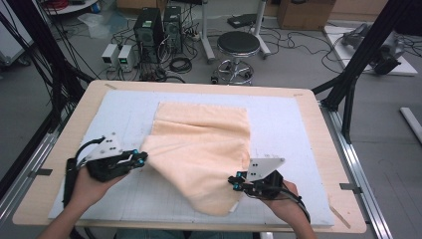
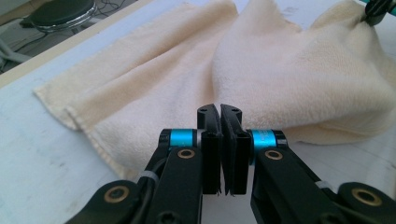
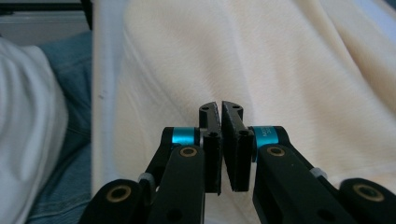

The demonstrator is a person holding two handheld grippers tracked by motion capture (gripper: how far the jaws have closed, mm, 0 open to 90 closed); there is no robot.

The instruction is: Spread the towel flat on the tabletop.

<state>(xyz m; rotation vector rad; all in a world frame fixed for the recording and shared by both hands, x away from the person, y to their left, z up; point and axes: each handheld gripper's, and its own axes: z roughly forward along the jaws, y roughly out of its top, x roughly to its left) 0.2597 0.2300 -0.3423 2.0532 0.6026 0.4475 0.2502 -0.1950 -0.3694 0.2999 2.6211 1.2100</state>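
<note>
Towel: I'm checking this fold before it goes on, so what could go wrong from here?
1. The left gripper and the right gripper seem to pinch the towel only at its very edge, so it may slip out as it is lifted.
2. The near edge sags between them and one corner hangs low over the table, so the fold may land crooked.

The black two-jaw left gripper [image 1: 141, 159] and its twin, the right gripper [image 1: 232, 181], each carry a grey three-cornered plate with small holes on top and a black cable trailing back along the bare forearm. Close up, each has bright blue collars beside flat black jaws and brass-coloured pivot screws on the black link arms. The person wears blue denim trousers [image 3: 65, 154] and a white top [image 3: 23, 135].
</note>
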